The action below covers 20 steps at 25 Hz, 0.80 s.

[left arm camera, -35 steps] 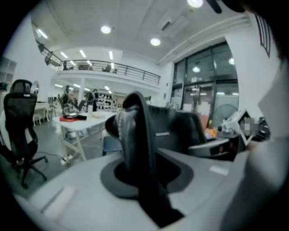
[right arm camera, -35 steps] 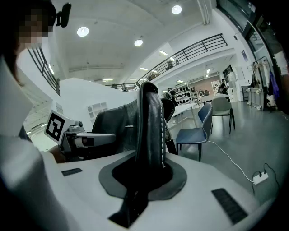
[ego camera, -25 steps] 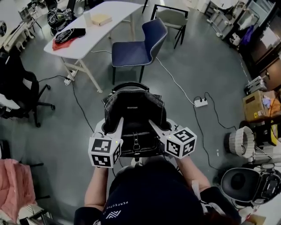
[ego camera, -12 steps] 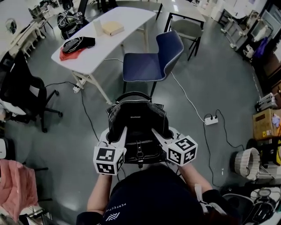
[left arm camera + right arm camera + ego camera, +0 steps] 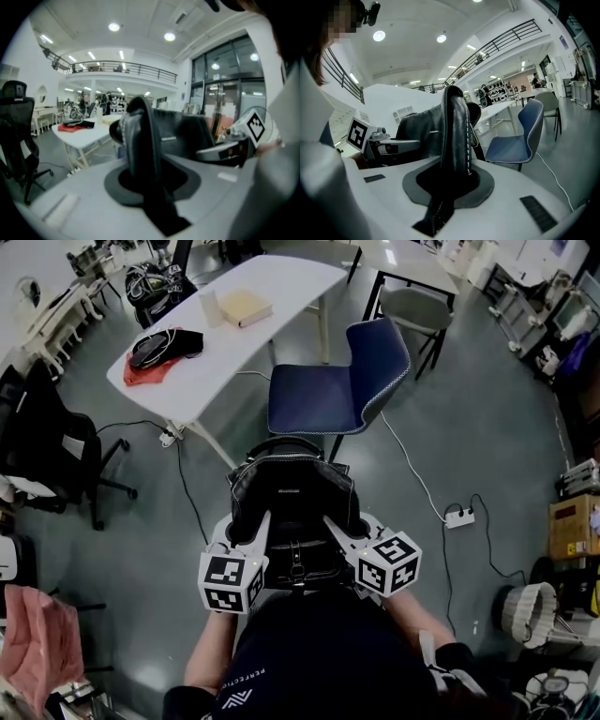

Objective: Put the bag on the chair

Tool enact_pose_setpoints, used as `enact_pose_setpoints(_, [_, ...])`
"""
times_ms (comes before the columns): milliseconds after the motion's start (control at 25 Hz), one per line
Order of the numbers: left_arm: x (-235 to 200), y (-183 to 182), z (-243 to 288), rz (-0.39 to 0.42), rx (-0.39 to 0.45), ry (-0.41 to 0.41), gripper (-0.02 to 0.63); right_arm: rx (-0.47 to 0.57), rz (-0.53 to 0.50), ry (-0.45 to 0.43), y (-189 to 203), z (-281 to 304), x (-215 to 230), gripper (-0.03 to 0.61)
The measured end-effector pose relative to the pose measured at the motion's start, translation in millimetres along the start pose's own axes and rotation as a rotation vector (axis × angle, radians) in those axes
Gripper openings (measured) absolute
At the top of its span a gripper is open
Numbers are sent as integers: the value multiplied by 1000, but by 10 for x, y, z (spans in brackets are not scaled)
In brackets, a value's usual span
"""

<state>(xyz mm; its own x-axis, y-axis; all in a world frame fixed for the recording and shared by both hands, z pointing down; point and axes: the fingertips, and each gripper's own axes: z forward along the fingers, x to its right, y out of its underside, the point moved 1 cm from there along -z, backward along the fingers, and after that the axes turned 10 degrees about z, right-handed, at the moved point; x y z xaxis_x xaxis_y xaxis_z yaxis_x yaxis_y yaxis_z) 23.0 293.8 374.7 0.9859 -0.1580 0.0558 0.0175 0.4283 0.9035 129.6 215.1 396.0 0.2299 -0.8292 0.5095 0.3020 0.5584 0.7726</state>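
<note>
A black leather bag (image 5: 292, 498) hangs in the air in front of the person, held from both sides. My left gripper (image 5: 251, 521) is shut on its left edge (image 5: 143, 140), and my right gripper (image 5: 330, 521) is shut on its right edge (image 5: 457, 136). Beyond the bag stands a blue chair (image 5: 337, 390) with its seat bare, seen also in the right gripper view as the blue chair (image 5: 520, 138). The bag's handle (image 5: 281, 443) points toward the chair.
A white table (image 5: 225, 329) with a black and red bundle (image 5: 161, 348) and a tan box (image 5: 246, 306) stands left of the chair. A grey chair (image 5: 412, 310) is behind it. A black office chair (image 5: 47, 451) is at left. A power strip (image 5: 459, 517) and cable lie on the floor at right.
The person has walked forward with the bag; the blue chair and table have come nearer and shifted right in the head view. Both grips on the bag are unchanged.
</note>
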Motion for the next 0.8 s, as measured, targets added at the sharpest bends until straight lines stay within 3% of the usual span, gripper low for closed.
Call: enact_pose_setpoints(800, [-369,-462,1168,67,-10,94,96,56,50,86,-678,484,775,43])
